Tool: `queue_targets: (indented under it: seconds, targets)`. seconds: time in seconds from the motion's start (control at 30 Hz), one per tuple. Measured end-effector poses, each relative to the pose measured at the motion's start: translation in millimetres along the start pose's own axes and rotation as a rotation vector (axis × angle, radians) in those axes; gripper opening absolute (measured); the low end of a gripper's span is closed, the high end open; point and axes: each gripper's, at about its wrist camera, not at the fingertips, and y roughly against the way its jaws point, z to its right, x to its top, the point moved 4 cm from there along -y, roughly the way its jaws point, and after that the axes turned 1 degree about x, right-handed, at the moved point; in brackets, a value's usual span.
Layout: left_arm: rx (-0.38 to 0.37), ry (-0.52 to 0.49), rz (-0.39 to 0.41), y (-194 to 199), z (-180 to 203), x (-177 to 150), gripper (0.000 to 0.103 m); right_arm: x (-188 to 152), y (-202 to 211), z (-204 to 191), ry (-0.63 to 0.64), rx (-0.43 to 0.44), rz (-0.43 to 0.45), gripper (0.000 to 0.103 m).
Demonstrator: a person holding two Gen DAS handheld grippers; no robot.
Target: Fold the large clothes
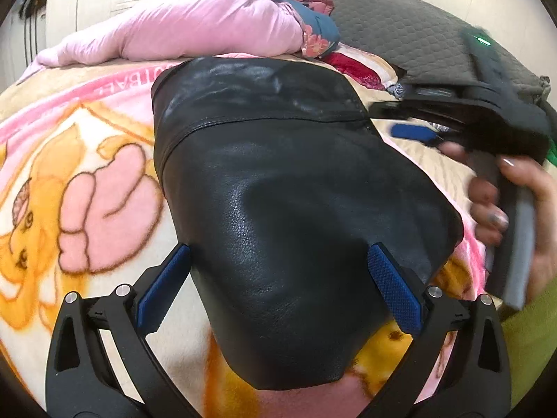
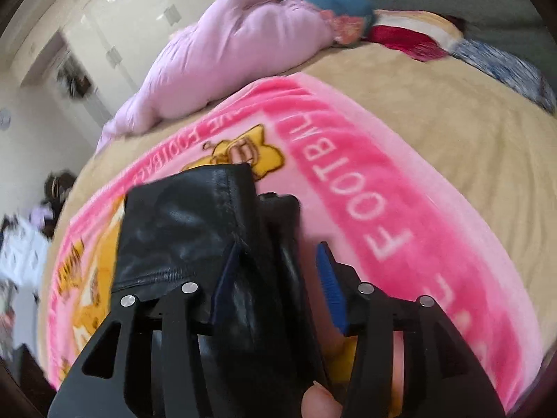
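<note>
A folded black leather garment point(image 1: 296, 191) lies on a pink cartoon blanket point(image 1: 87, 191). My left gripper point(image 1: 280, 249) hovers low over its near end and is open wide. One blue pad point(image 1: 163, 285) sits off the garment's left edge and the other over its right part, gripping nothing. At the garment's far right corner, a hand point(image 1: 515, 209) holds my right gripper point(image 1: 400, 122). In the right wrist view the right gripper point(image 2: 281, 245) is open. A dark shiny fold of the garment point(image 2: 181, 230) runs between its fingers, and its right pad point(image 2: 330, 289) stands apart from that fold.
A pink quilt point(image 1: 195, 24) with teal and red cloth point(image 1: 351, 66) is heaped at the far side of the bed. A grey quilted surface point(image 1: 417, 35) rises behind it. White wardrobe doors point(image 2: 104, 35) stand to the left. A green sleeve point(image 1: 532, 341) is at the right edge.
</note>
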Motion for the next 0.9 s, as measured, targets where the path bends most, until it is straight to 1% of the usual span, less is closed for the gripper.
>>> queue_targets:
  seconds: [0.07, 0.1, 0.13, 0.17, 0.23, 0.3, 0.37, 0.4, 0.43, 0.5, 0.63, 0.73, 0.77, 0.83, 0.9]
  targets:
    - [-0.003, 0.008, -0.001, 0.7, -1.2, -0.4, 0.095, -11.3, 19.6, 0.0, -0.008, 0.046, 0.032, 0.05]
    - [0.0, 0.007, -0.001, 1.0, -1.0, -0.5, 0.095, -16.9, 24.2, 0.2, -0.005, 0.05, 0.032, 0.058]
    - [0.003, 0.007, -0.001, 1.2, 0.3, -0.9, 0.095, -22.4, 28.1, 1.9, -0.005, 0.043, 0.029, 0.063]
    - [0.003, 0.009, 0.0, 1.9, 1.6, -1.4, 0.095, -29.7, 32.6, 5.2, -0.005, 0.031, 0.03, 0.063]
    - [0.003, 0.015, -0.001, 3.3, 3.4, -2.3, 0.095, -42.2, 36.4, 10.2, -0.014, 0.02, 0.018, 0.066]
    - [0.003, 0.015, -0.001, 4.0, 4.8, -3.0, 0.095, -55.5, 38.2, 20.0, -0.066, 0.058, -0.003, 0.067]
    - [0.006, 0.01, -0.002, 5.0, 6.2, -4.4, 0.095, -62.1, 39.8, 25.8, -0.093, 0.069, -0.006, 0.067]
    - [0.006, 0.008, -0.003, 5.4, 7.0, -4.7, 0.095, -63.9, 40.2, 27.0, -0.09, 0.058, -0.007, 0.067]
    - [0.006, 0.005, -0.004, 6.1, 8.1, -5.1, 0.095, -64.4, 39.7, 27.2, -0.083, 0.04, -0.006, 0.07]
    - [0.008, 0.001, -0.006, 7.4, 9.1, -5.5, 0.095, -66.4, 39.3, 27.6, -0.066, 0.008, 0.001, 0.071]
    - [0.007, 0.002, -0.007, 8.3, 8.5, -6.0, 0.095, -68.8, 42.8, 26.9, -0.057, -0.019, 0.022, 0.071]
    - [0.006, 0.003, -0.002, 11.4, 8.2, -6.3, 0.095, -70.8, 54.5, 25.6, -0.042, -0.031, 0.065, 0.075]
    - [0.008, 0.003, 0.002, 13.3, 8.4, -6.4, 0.095, -71.5, 60.8, 24.6, -0.037, -0.029, 0.085, 0.078]
    - [0.011, 0.004, 0.011, 18.9, 10.1, -6.4, 0.094, -73.3, 72.5, 22.6, -0.025, -0.02, 0.121, 0.088]
    - [0.013, 0.002, 0.016, 25.2, 12.3, -5.8, 0.095, -76.9, 85.0, 19.0, -0.016, -0.007, 0.14, 0.093]
